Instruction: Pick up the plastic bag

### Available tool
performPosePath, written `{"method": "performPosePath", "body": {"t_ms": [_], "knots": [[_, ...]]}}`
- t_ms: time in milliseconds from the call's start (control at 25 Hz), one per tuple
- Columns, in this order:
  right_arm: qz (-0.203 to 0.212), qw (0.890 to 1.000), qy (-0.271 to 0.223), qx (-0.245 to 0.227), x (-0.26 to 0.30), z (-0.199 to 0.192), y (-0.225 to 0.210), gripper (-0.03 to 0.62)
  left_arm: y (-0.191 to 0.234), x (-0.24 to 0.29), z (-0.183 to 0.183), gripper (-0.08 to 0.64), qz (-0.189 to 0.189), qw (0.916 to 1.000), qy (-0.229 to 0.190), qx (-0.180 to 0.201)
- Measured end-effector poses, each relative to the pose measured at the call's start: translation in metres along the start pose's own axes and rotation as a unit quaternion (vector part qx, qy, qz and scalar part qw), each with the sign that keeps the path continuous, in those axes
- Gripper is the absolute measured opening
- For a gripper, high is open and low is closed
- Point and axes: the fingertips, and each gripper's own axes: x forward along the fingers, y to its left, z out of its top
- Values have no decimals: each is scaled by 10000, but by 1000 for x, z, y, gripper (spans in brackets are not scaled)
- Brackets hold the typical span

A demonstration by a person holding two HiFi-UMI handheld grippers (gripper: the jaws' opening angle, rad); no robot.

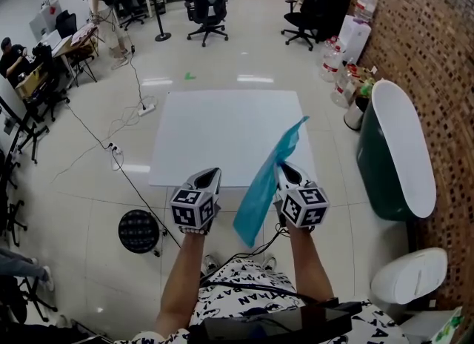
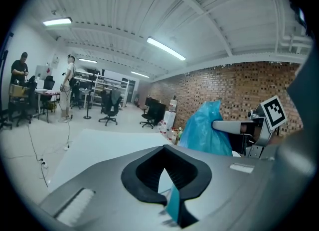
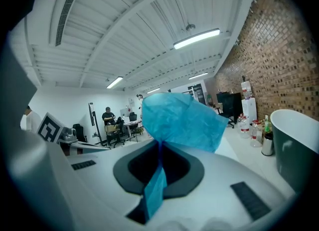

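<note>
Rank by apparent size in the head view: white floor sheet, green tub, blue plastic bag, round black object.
white floor sheet
green tub
blue plastic bag, though it hangs nearer the camera
round black object

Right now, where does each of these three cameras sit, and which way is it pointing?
Head view: on the person's head, facing steeply down at the white sheet; both forearms show.
Left gripper view: on the left gripper, facing down the room; its jaws show.
Right gripper view: on the right gripper, facing the same way; its jaws pinch the plastic bag.
Shared: all three show the plastic bag.
</note>
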Motion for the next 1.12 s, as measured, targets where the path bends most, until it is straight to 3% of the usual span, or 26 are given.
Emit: {"method": "performPosePath", "body": {"t_ms": [440,720,800,960,1120], "knots": [[-81,9993,-181,305,-16,9,-23,9,-9,7,-6,0,-57,9999,88,-17],[-240,9957,-314,842,-37,19,-107,9,-25,26,-8,0,-11,9998,173,-126],[-275,9949,-414,880,-44,35,-141,9,-30,31,-12,0,10,9997,183,-168],[-157,9970,-567,498,-45,94,-204,9,-43,44,-19,0,101,9994,218,-240],[12,9978,-655,-2,-23,146,-235,9,-46,58,-28,0,284,9989,260,-282]]}}
